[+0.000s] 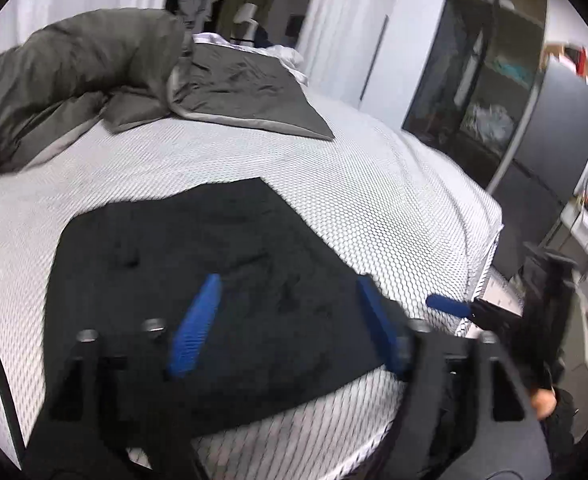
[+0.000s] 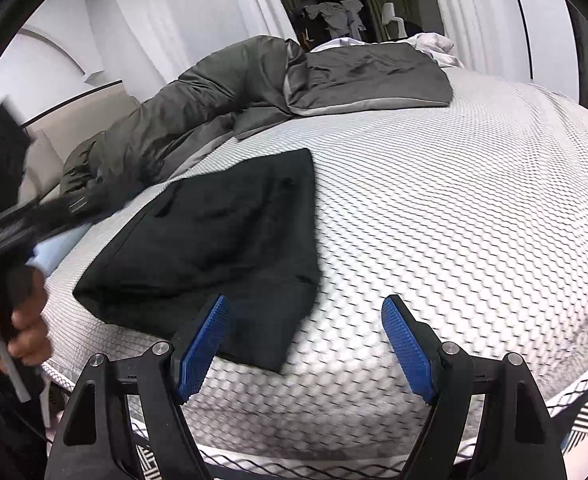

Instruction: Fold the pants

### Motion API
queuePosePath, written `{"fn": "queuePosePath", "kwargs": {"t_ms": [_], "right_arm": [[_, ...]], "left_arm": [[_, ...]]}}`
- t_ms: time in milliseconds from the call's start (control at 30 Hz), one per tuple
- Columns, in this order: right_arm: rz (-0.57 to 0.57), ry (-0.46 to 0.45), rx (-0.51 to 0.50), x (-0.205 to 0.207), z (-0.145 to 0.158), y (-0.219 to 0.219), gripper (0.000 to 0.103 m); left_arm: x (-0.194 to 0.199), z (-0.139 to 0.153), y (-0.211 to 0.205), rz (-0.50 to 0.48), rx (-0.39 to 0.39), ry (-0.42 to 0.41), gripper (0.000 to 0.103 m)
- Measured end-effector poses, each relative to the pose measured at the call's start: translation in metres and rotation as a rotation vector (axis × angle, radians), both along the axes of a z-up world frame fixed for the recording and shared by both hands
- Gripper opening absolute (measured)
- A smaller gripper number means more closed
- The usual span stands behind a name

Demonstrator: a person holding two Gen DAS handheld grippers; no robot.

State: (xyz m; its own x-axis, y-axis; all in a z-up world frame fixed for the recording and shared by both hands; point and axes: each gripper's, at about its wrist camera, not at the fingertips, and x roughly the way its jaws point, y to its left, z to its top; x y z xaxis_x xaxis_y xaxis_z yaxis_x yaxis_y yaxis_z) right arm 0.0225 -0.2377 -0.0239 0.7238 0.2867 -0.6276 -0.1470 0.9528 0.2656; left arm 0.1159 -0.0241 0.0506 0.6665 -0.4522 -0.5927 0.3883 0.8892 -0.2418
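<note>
Lying flat on the bed (image 2: 474, 184), the black pants (image 2: 221, 248) already look folded into a compact, roughly rectangular bundle, with both tools hovering over its near edge and neither touching it. From the left gripper (image 1: 289, 316) the pants (image 1: 197, 280) sit directly ahead and below, filling the space between and beyond its blue pads, which stand wide apart with nothing pinched. From the right gripper (image 2: 306, 344) the bundle lies ahead and off to the left, its near corner just reaching the left pad; those pads are spread and empty too. The bundle's long axis runs away from both tools, toward the grey duvet (image 2: 165, 128) heaped at the far side (its folded corner lies well clear of the pants). Judging by this, the left gripper is the nearer and better centred one for any next fold or smoothing pass, while the right would have to shift left first. A hand (image 2: 21, 320) grips the left tool's handle.
</note>
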Motion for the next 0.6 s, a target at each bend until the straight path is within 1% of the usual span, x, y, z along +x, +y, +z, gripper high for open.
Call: {"fn": "queuePosePath", "kwargs": {"t_ms": [67,100,167,200,233,267,333,367,400,433,467,500,600], "right_arm": [[-0.006,0.011,0.013,0.001,-0.001,-0.003,0.081],[0.004,0.014,0.035,0.003,-0.001,-0.003,0.081],[0.031,0.007,0.062,0.006,0.002,0.002,0.080],[0.045,0.003,0.072,0.009,0.004,0.005,0.080],[0.070,0.005,0.094,0.015,0.006,0.010,0.080],[0.094,0.013,0.124,0.022,0.007,0.015,0.080],[0.139,0.039,0.197,0.040,0.007,0.024,0.080],[0.147,0.061,0.229,0.050,0.005,0.028,0.075],[0.147,0.081,0.252,0.057,0.003,0.032,0.073],[0.146,0.107,0.277,0.065,0.000,0.035,0.071],[0.146,0.122,0.297,0.072,-0.002,0.039,0.071],[0.153,0.140,0.308,0.079,-0.006,0.044,0.071],[0.120,0.185,0.272,0.095,-0.013,0.054,0.071]], "left_arm": [[-0.023,-0.001,0.037,0.064,-0.028,-0.020,0.085],[-0.034,-0.002,0.050,0.096,-0.020,-0.024,0.085],[-0.045,-0.012,0.084,0.187,0.019,-0.030,0.085],[-0.051,-0.016,0.094,0.219,0.033,-0.033,0.085],[-0.050,-0.019,0.106,0.253,0.052,-0.027,0.085],[-0.043,-0.030,0.121,0.296,0.080,-0.006,0.085],[-0.036,-0.048,0.140,0.352,0.109,0.021,0.085],[-0.033,-0.057,0.148,0.375,0.119,0.040,0.085],[-0.034,-0.067,0.157,0.389,0.122,0.061,0.085],[-0.033,-0.076,0.164,0.393,0.103,0.085,0.085],[-0.020,-0.087,0.170,0.384,0.081,0.100,0.085],[-0.018,-0.093,0.173,0.376,0.071,0.112,0.086],[-0.023,-0.098,0.180,0.372,0.089,0.104,0.088]]}}
